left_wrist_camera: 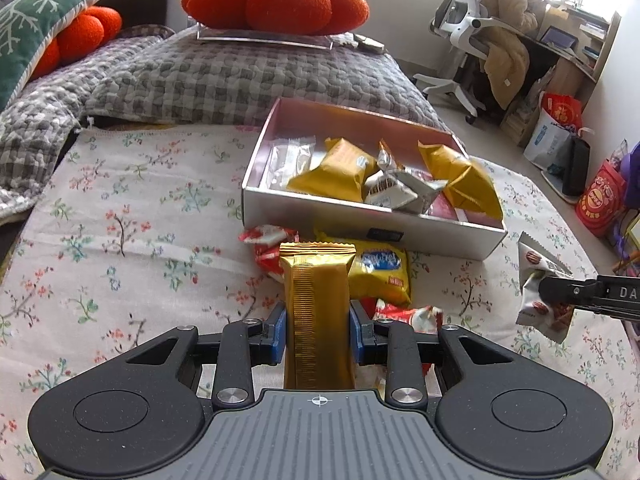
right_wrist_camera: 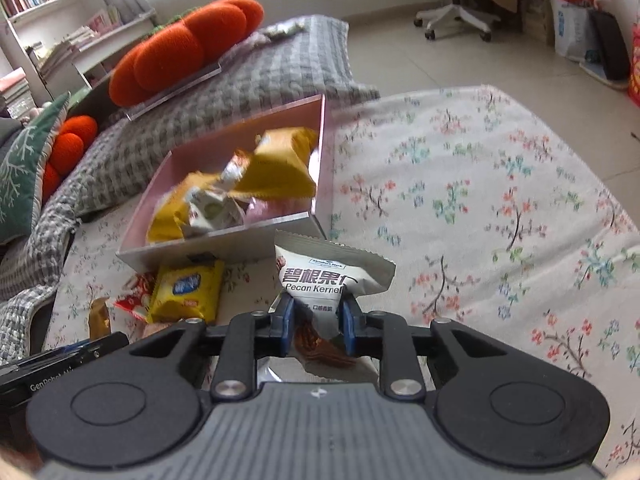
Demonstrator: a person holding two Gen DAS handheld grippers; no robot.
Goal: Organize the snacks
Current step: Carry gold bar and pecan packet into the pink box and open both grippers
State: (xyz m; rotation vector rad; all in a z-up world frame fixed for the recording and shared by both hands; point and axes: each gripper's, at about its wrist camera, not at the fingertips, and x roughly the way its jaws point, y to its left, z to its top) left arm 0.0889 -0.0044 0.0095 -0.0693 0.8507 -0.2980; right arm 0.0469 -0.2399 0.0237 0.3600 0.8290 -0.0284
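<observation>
A long gold-wrapped snack bar (left_wrist_camera: 318,312) stands between the blue pads of my left gripper (left_wrist_camera: 318,326), which is shut on it above the floral cloth. My right gripper (right_wrist_camera: 318,326) is shut on a white pecan kernel packet (right_wrist_camera: 320,276); that packet (left_wrist_camera: 538,284) and the right gripper (left_wrist_camera: 560,292) also show at the right edge of the left wrist view. A pink-lined open box (left_wrist_camera: 360,216) (right_wrist_camera: 224,240) ahead holds several yellow and white snack packs. In front of it lie a yellow snack pack (left_wrist_camera: 380,272) (right_wrist_camera: 186,292) and red-and-white candies (left_wrist_camera: 266,240) (right_wrist_camera: 134,292).
The box and snacks rest on a floral cloth (left_wrist_camera: 132,216) (right_wrist_camera: 480,200) over a bed. Behind it lie a grey checked blanket (left_wrist_camera: 224,76), orange pumpkin cushions (left_wrist_camera: 276,0) and a green pillow (left_wrist_camera: 36,24). A white office chair (left_wrist_camera: 464,20) and bags (left_wrist_camera: 600,196) stand on the floor at right.
</observation>
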